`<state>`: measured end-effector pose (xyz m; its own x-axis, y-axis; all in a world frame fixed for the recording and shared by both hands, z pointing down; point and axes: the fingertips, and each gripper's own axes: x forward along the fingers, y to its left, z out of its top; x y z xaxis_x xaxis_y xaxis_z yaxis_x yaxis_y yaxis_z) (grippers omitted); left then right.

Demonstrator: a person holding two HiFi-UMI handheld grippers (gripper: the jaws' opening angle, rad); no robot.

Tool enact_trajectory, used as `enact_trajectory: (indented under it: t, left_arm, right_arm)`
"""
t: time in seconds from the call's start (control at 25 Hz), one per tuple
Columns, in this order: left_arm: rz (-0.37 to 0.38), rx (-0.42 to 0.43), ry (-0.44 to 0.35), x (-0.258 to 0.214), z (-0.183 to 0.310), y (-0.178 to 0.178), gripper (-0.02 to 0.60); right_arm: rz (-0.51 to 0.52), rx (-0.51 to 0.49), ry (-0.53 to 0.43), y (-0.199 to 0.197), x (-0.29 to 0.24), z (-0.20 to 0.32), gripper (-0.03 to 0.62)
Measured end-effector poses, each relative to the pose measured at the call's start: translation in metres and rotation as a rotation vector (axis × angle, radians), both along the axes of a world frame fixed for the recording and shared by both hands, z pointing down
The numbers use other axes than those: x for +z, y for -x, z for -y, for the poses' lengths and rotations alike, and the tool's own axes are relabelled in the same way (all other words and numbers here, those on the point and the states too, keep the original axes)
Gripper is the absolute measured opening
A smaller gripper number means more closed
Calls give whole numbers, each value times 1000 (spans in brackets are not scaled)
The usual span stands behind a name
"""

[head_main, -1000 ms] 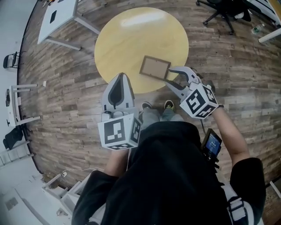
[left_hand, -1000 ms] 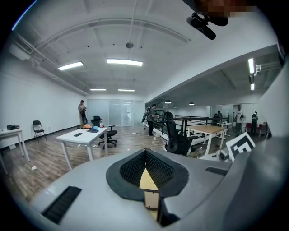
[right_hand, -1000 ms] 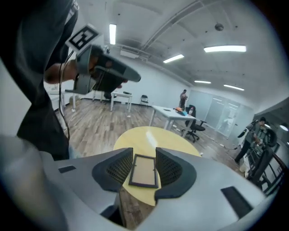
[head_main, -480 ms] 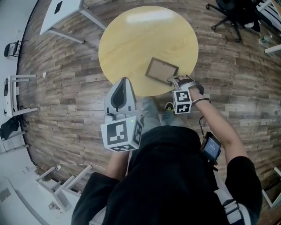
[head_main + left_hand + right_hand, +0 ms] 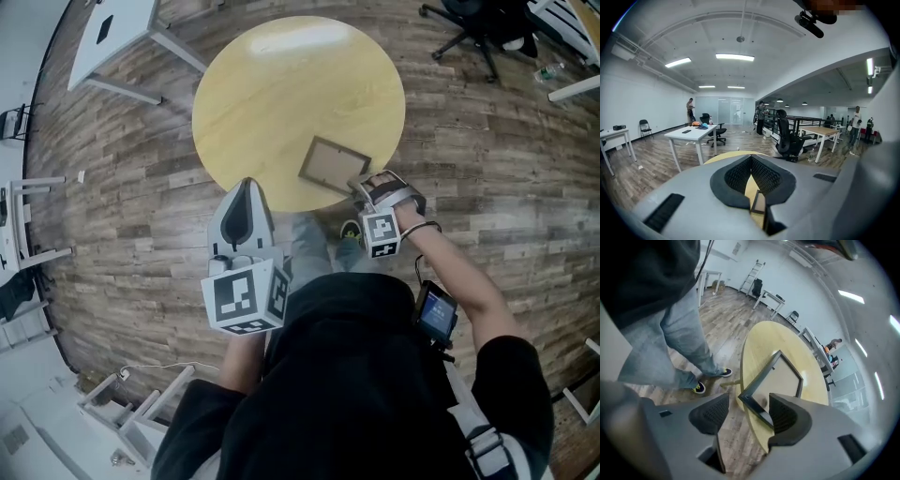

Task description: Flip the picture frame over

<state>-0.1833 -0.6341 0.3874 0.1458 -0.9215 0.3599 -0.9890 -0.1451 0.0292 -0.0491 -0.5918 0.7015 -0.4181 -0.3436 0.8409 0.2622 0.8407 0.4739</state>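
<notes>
Left gripper (image 5: 247, 190) is held over the wood-plank floor (image 5: 141, 187), just short of the round yellow wooden table (image 5: 272, 84). Its own view gives the jaws closed together on nothing, with only a slit between the pads and a strip of table showing through it. The dark-rimmed rectangular picture frame with a tan panel (image 5: 332, 166) lies flat at the table's near edge. For the right gripper (image 5: 364, 187), the head view shows only that it meets the frame's near corner, while its own view shows the jaws spread, that corner between them at the rim, unclamped.
</notes>
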Motion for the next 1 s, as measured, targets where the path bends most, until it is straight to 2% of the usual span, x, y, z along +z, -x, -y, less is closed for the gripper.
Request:
enact_trajectory:
  t: [0.12,0.2,0.32,0.4,0.6,0.68,0.84,1.0]
  left_arm:
    - [6,15,7,2,-2,-8,21]
    - [4,15,8,2,-3,-9,21]
    - [0,8,11,4,-3,-6,21]
    - [-1,6,11,4,-5,-5,21]
    - [-1,5,7,2,-6,-4,21]
    - [2,5,1,0,-7,-3,21]
    - [4,-1,4,0,-9,-1,21]
    - [10,-7,12,1,-10,1,21]
  right_arm:
    - [-32,-53,-144,4,4,7,270]
    - [-19,-54,-185,6,1,8,200]
    - [-7,-64,-182,5,-3,3,174]
    - [41,-58,-138,7,-13,-4,155]
    - [269,56,47,24,-65,-6,99]
    - [382,111,154,32,-91,-3,89]
    - [597,275,411,43,-128,8,84]
    - [845,540,751,36,-137,35,84]
